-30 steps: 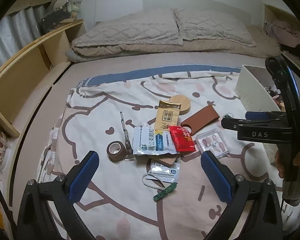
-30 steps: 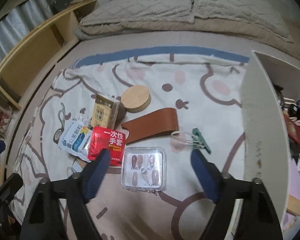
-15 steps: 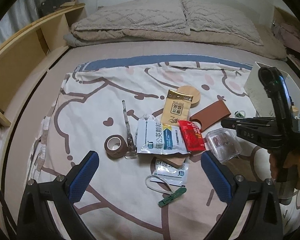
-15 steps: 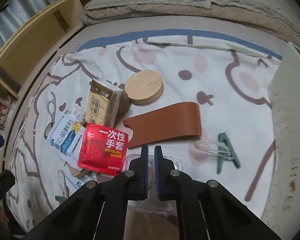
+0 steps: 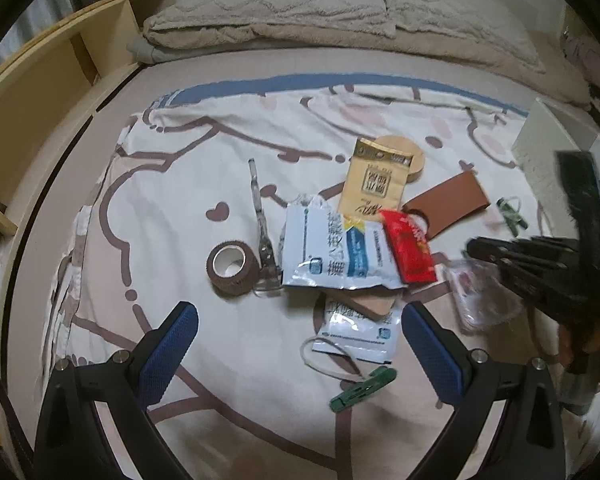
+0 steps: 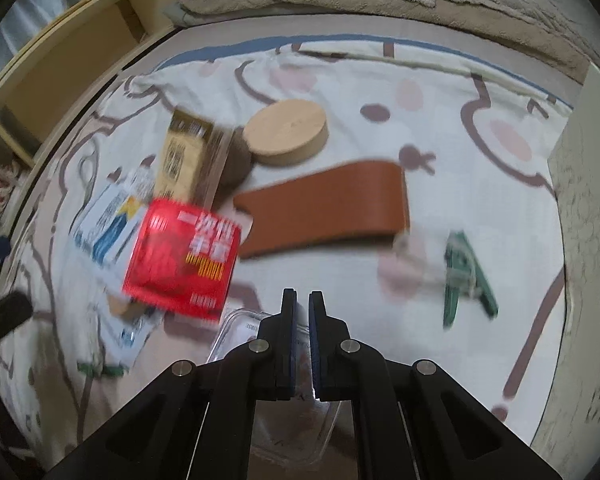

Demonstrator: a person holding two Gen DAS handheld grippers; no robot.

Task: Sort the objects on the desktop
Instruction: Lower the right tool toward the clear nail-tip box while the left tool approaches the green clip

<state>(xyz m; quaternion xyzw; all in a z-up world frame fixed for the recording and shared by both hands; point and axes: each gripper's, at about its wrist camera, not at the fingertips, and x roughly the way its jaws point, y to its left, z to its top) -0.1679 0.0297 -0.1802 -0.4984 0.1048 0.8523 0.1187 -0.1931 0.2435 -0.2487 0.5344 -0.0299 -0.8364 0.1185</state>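
Small items lie jumbled on a cartoon-print sheet. My right gripper is shut, its pads nearly touching and nothing seen between them. It hovers over a clear plastic box, which it partly hides. Past its tips lie a red glove packet, a brown leather sleeve, a round wooden lid and a green clip. My left gripper stands open and empty above a small white-blue packet, near a brown tape roll. The right gripper shows at the right.
A tall white box stands at the sheet's right edge. A wooden shelf unit runs along the left. Pillows and a beige blanket lie at the far end. A gold packet and a second green clip also lie here.
The right gripper's jaws went from wide open to shut. Both grippers have sunk closer to the items, and the clear box now lies under the right fingers.
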